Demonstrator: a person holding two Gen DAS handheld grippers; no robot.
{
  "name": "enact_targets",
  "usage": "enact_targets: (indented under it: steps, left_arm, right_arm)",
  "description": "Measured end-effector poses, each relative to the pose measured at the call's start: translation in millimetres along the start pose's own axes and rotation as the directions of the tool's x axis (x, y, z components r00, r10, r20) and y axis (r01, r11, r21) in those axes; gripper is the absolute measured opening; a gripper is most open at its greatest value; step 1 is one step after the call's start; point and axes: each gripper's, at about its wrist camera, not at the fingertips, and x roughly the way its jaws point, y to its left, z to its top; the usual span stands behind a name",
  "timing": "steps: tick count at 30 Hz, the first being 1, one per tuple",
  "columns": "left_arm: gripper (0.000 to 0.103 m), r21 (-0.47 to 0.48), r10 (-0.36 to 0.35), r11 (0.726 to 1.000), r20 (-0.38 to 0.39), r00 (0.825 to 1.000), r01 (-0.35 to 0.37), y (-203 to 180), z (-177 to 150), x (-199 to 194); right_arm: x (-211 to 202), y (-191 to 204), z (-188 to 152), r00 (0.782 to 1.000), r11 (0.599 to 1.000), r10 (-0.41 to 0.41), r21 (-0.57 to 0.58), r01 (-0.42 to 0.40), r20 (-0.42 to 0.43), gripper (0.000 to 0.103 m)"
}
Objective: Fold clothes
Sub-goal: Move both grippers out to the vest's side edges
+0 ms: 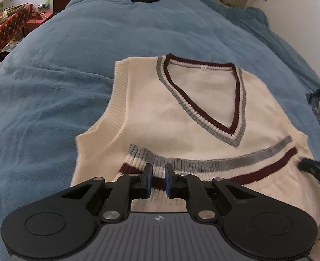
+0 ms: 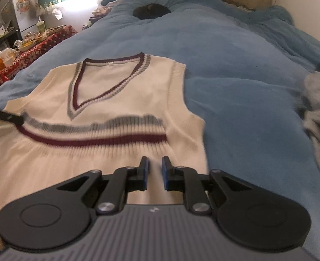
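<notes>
A cream knit vest [image 1: 203, 100] with a grey and maroon V-neck lies face up on the blue bedcover [image 1: 62, 76]. Its striped hem [image 1: 214, 163] is folded up over the chest, just below the V. My left gripper [image 1: 158, 167] is shut on the hem's left end, and the striped rib shows between its blue pads. In the right wrist view my right gripper [image 2: 154, 159] is shut on cream fabric of the vest [image 2: 116, 82] below the hem's right end [image 2: 155, 130]. Each gripper shows at the edge of the other's view: the right gripper [image 1: 312, 167] and the left gripper [image 2: 5, 115].
A black rounded thing [image 2: 151, 10] lies at the far end of the bed. Grey crumpled clothes [image 2: 318, 113] are heaped at the right edge. A cluttered table under a red patterned cloth [image 2: 29, 52] stands left of the bed. A wall runs along the right.
</notes>
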Motion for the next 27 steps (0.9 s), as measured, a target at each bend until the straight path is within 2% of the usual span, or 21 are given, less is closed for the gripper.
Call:
enact_targets:
  steps: [6,9,12,15,20,27]
  left_arm:
    - [0.012,-0.001,0.036,0.999,0.001,0.999,-0.036,7,-18,-27]
    - [0.012,0.007,0.037,0.999,0.011,0.999,-0.037,8,-24,-41]
    - [0.012,0.032,0.044,0.998,0.023,0.999,-0.045,11,-29,-56]
    - [0.012,0.048,0.055,0.997,0.027,0.998,-0.056,17,-36,-69]
    - [0.016,0.027,0.071,0.997,0.018,0.997,-0.071,32,-55,-89]
    - [0.022,-0.044,0.054,0.998,0.006,0.999,-0.053,49,-84,-114]
  right_arm:
    - [40,8,32,1.000,1.000,-0.004,-0.003,0.004,0.020,0.013]
    - [33,8,38,0.999,1.000,-0.002,0.016,0.001,0.036,0.013]
    - [7,2,33,0.998,1.000,0.000,0.014,-0.001,0.059,0.013]
    - [-28,-9,20,0.998,1.000,-0.019,-0.001,0.019,0.063,0.014]
    - [-78,-28,-22,0.996,0.996,-0.084,-0.010,0.084,0.018,0.015]
    - [-104,-38,-75,0.997,0.995,-0.075,0.067,0.077,-0.026,0.021]
